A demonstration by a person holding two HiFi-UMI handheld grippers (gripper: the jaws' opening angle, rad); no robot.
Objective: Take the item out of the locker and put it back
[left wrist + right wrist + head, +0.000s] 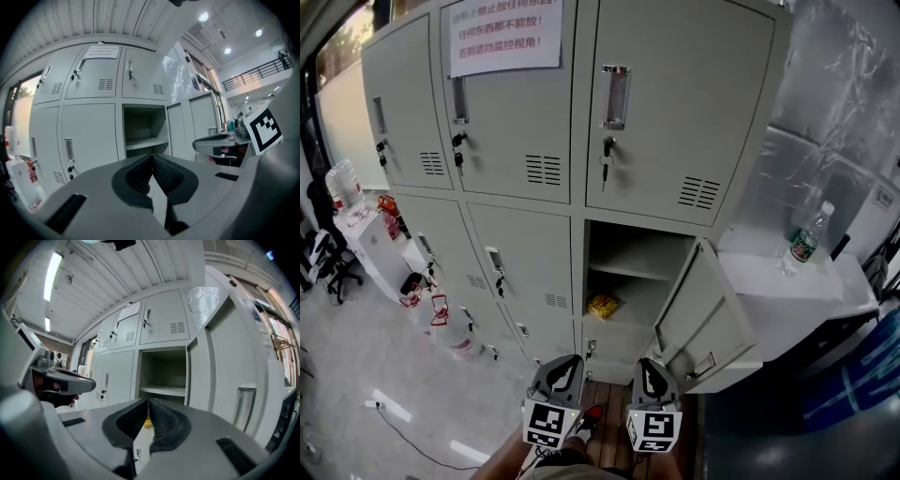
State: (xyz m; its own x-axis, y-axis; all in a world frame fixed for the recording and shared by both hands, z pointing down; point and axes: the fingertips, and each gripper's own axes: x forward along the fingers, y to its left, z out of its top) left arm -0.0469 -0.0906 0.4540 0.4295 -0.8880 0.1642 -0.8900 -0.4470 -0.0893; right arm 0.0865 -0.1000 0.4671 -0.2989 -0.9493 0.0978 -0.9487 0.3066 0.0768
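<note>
I face the locker bank. Its open compartment serves as my reference, and its door stands swung out to the right of it. The left tool and right tool sit below the compartment, each with jaws pressed together on nothing. The yellow snack packet lies inside the compartment, under its shelf, at the left side.

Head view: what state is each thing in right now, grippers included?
Lower locker door: open, swung right.
Yellow item: lying inside, under the shelf.
Upper locker door: shut.
Water bottle: upright on the side table.
Left gripper: shut, empty.
Right gripper: shut, empty.
</note>
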